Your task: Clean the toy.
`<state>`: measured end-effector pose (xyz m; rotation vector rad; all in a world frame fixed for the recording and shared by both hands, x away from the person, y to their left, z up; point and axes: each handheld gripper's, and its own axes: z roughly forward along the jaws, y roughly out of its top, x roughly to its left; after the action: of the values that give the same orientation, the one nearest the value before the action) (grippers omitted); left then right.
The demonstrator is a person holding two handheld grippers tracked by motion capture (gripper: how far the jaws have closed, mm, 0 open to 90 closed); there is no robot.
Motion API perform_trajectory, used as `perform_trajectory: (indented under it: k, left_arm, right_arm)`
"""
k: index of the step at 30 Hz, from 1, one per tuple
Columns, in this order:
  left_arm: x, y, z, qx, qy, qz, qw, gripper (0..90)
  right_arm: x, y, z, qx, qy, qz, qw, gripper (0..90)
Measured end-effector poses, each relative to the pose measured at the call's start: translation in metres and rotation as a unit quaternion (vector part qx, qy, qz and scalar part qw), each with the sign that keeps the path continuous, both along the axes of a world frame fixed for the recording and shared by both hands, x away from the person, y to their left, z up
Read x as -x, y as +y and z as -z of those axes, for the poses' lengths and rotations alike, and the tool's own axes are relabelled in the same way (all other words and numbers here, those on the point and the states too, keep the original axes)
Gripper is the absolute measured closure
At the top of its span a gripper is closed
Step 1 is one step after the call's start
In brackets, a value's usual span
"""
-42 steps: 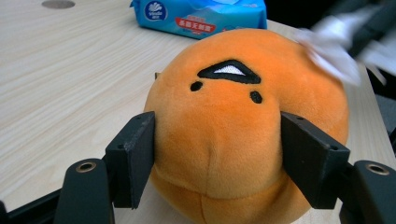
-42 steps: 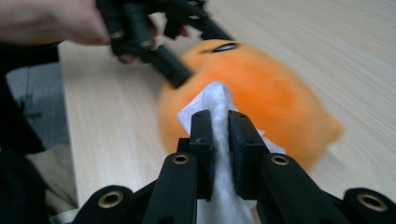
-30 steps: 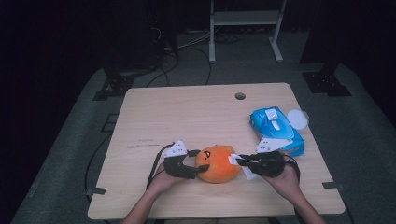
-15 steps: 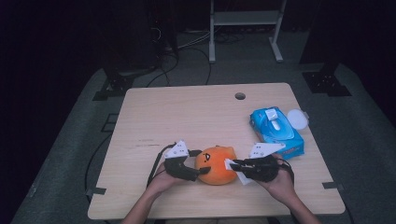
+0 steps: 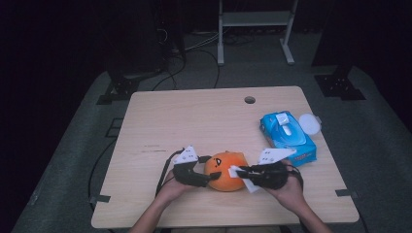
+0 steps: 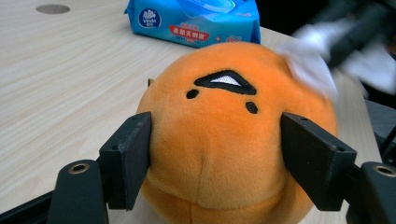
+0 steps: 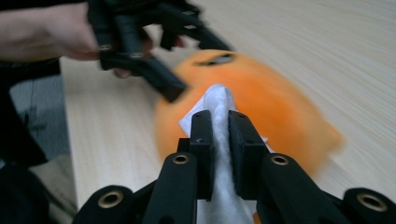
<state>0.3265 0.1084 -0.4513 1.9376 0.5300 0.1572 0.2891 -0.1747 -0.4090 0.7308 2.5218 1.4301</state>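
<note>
plush: orange round plush toy (image 5: 226, 171) with a stitched face, sitting on the table (image 5: 204, 121) near the person's edge, about mid-width. Also seen at (image 6: 233, 130) and (image 7: 252, 102).
wipe: white wipe (image 7: 218, 116) pressed against the plush's right side, also at (image 5: 242, 176); blurred in the left gripper view (image 6: 308, 65).
left gripper: (image 5: 206, 175) jaws spread around the plush's left side, one pad on each flank, both touching or just about touching the fabric; can't tell how firmly they press. In its own view (image 6: 215, 154) the plush sits between the jaws, face up and away.
right gripper: (image 5: 243, 174) jaws pressed together, pinching the wipe; own view (image 7: 219, 126) shows the wipe sandwiched between the pads, its tip on the plush.
container: blue wet-wipe pack (image 5: 287, 137) right of and behind the plush, well apart from it; top flap looks open, contents not readable.
lid: round white disc (image 5: 310, 124) just beside the pack's far right corner, touching or nearly so.
other: cable hole (image 5: 249, 100) in the table, far behind the plush.
obstructions: both grippers flank the plush; the table between plush and pack is bare.
</note>
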Motion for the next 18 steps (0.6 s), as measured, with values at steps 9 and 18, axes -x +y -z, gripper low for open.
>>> perform_trajectory:
  k: [9, 18]
  left_arm:
    - [-0.007, 0.010, 0.003, 0.035, 0.028, -0.016, 0.9989, 27.2]
    - [-0.003, 0.001, -0.001, 0.032, 0.020, -0.008, 0.9993, 21.4]
  right_arm:
    - [-0.007, -0.014, 0.002, 0.030, -0.012, 0.023, 0.9992, 80.5]
    - [-0.012, -0.020, 0.005, 0.012, 0.010, 0.032, 0.9994, 80.5]
